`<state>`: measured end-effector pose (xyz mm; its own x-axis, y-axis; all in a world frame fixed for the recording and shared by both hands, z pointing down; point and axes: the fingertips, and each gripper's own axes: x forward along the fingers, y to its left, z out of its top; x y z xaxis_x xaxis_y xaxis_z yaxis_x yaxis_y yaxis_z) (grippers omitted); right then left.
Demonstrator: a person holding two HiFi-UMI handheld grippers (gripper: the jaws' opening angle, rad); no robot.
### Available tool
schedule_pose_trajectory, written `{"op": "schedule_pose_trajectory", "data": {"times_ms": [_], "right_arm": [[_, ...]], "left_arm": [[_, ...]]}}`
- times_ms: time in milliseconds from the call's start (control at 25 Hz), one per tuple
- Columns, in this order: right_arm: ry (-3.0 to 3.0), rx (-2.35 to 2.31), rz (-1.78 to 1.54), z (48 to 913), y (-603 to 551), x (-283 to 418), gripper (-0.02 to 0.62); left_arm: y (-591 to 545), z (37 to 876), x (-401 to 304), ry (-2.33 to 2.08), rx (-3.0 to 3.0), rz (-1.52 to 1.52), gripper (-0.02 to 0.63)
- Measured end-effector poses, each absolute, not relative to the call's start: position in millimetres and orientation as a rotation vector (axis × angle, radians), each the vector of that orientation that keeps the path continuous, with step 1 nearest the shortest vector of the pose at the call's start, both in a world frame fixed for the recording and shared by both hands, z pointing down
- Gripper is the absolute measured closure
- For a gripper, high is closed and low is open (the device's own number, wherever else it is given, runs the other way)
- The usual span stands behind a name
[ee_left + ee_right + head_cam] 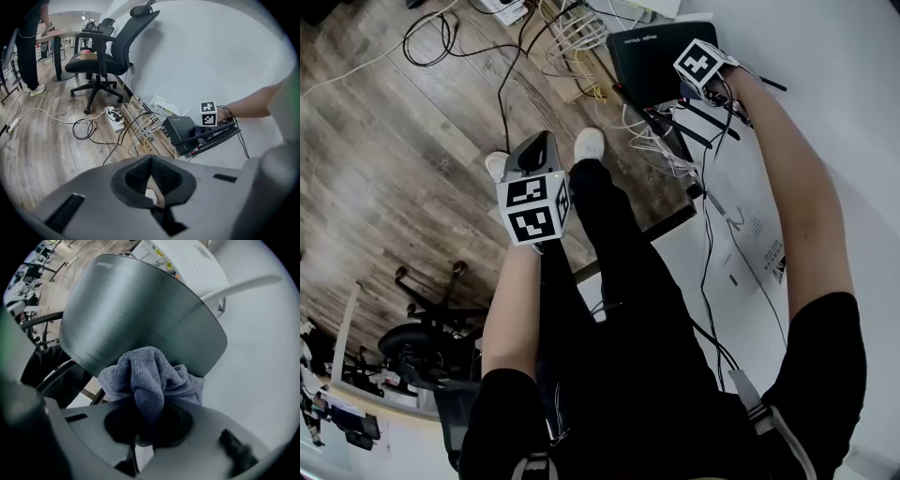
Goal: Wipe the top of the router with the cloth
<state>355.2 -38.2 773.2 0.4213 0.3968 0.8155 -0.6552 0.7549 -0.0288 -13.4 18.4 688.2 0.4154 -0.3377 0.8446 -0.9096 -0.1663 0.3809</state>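
Right gripper (147,427): jaws pinching a bunched grey-blue microfibre cloth (150,376); it's right at the near edge of the router.
Router: flat black brushed-finish router (136,310), top facing up on the white desk (844,84); the cloth is pressed against its near rim.
Left gripper (152,187): jaws pressed together, nothing between them; held well away from the router, out over the wooden floor (384,141).
Beyond the router: a white perforated box (187,258) just behind; a tangle of white cables (143,124) beside it.
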Motion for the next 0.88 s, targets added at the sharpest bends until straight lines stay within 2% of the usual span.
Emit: {"op": "schedule_pose_trajectory", "data": {"times_ms": [520, 880], "right_arm": [[-1.207, 0.072, 0.833, 760, -6, 223, 0.551], [-1.284, 0.198, 0.898, 761, -20, 206, 0.551]], "left_arm": [[29, 686, -28, -1.079, 1.731, 0.748, 0.595], [34, 689, -45, -1.078, 1.716, 0.734, 0.595]]}}
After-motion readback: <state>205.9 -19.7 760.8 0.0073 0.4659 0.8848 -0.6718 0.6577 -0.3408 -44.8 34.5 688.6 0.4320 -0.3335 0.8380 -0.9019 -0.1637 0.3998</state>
